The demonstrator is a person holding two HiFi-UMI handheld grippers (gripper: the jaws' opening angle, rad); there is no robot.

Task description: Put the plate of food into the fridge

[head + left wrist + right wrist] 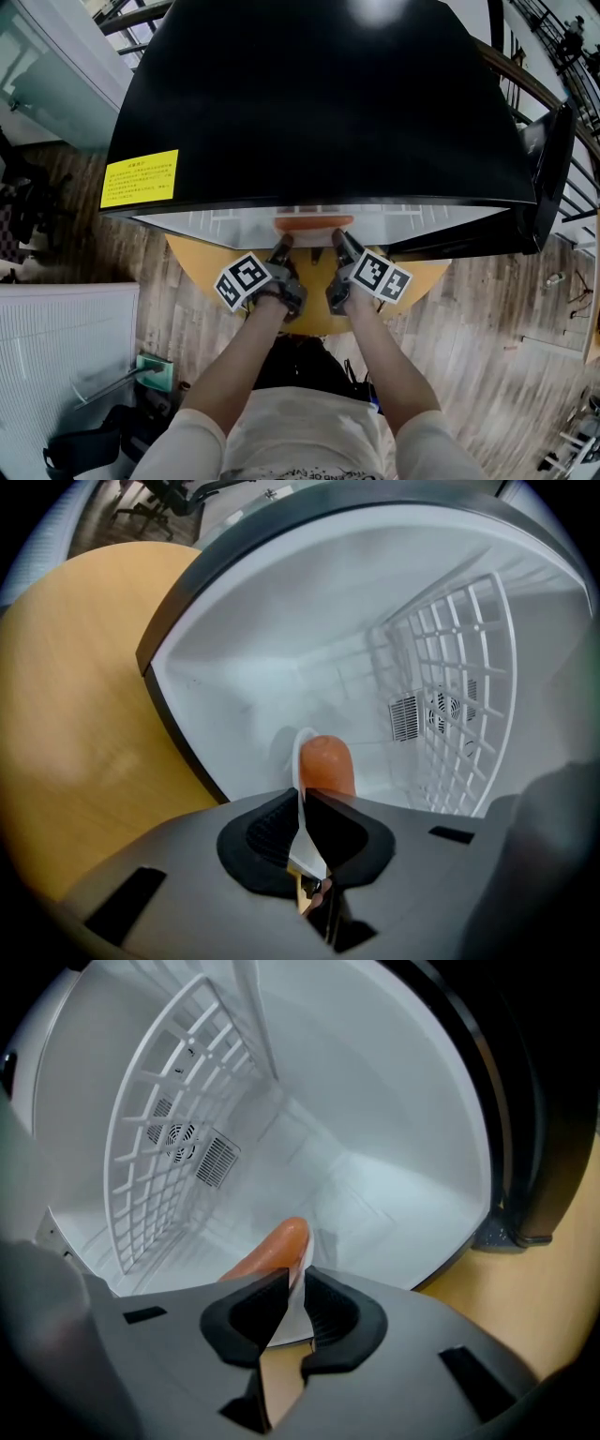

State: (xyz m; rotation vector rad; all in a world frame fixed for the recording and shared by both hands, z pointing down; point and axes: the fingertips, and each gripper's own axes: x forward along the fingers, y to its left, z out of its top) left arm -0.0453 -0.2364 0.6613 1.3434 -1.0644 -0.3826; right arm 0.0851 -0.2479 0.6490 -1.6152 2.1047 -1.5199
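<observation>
Insertion is the step I am on. My left gripper [302, 803] has its jaws almost together, nipping the thin rim of the white plate [304, 844], and my right gripper [292, 1288] pinches the opposite rim the same way. The plate, carrying an orange sausage [326, 764], sits just inside the mouth of the fridge [319, 94]. Next, I judge, I must carry it deeper, keep it level, lower it onto the white floor, then part both jaws.
</observation>
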